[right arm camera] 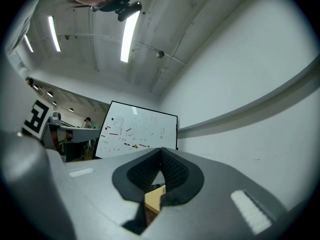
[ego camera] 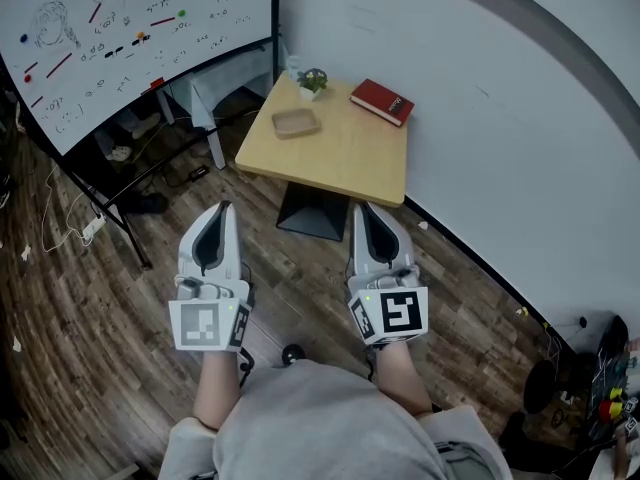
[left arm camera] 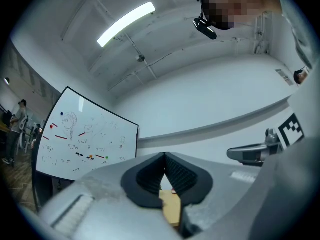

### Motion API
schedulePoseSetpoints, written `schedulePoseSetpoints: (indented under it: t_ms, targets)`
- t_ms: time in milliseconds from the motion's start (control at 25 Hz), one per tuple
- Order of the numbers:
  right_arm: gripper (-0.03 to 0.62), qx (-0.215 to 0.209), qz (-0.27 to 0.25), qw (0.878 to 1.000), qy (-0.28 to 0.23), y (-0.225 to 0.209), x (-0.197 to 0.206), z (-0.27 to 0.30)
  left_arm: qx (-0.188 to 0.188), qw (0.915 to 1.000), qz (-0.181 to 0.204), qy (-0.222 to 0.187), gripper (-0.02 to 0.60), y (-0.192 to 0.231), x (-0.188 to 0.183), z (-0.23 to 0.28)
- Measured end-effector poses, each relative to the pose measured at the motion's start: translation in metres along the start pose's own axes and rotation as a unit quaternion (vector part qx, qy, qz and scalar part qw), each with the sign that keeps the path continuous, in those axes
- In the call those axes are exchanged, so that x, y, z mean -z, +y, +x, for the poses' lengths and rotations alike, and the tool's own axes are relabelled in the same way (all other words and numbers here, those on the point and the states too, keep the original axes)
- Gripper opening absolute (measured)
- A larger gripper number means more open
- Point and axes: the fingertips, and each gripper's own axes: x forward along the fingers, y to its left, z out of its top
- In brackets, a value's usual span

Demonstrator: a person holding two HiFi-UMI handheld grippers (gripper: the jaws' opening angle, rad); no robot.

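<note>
In the head view my left gripper (ego camera: 225,208) and my right gripper (ego camera: 358,210) are held side by side above the wooden floor, both pointing toward a small light-wood table (ego camera: 345,158). Each is shut, tips meeting, with nothing between them. On the table lie a red book (ego camera: 381,101), a small potted plant (ego camera: 312,81) and a shallow wooden tray (ego camera: 296,123). In the left gripper view the left gripper (left arm camera: 164,155) has its dark pads closed, and a piece of the table (left arm camera: 171,206) shows below them. The right gripper (right arm camera: 160,150) looks the same in its own view.
A whiteboard (ego camera: 120,28) with drawings and magnets stands at the left on a dark frame, cables trailing on the floor (ego camera: 70,230) beneath it. A white wall (ego camera: 500,108) runs along the right. The table's dark base (ego camera: 312,213) sits just ahead of the grippers.
</note>
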Motion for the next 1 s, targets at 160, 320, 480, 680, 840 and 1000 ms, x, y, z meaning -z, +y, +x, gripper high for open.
schedulePoseSetpoints:
  t_ms: [160,320,480,680,840,1000]
  targets:
    - [0.002,0.004,-0.002,1.000,0.006,0.001,0.008,0.010,0.005,1.0000,-0.004,0.005,0.005,0.008,0.009,0.008]
    - [0.002,0.007,-0.002,1.000,0.014,0.000,0.016,0.016,0.005,0.9999,-0.009,0.010,0.005,0.013,0.019,0.014]
    - [0.002,0.006,0.000,1.000,0.018,-0.003,0.024,0.029,0.004,0.9998,-0.014,0.015,0.005,0.020,0.028,0.025]
    - [0.002,0.004,0.004,1.000,0.013,-0.011,0.030,0.057,-0.004,0.9999,-0.007,0.015,0.005,0.033,0.033,0.046]
    - [0.002,-0.003,0.006,1.000,0.010,-0.017,0.033,0.086,-0.013,0.9998,-0.004,0.014,0.005,0.048,0.036,0.070]
    - [0.002,-0.011,0.006,1.000,0.007,-0.029,0.036,0.118,-0.019,0.9998,-0.002,0.010,0.005,0.057,0.040,0.099]
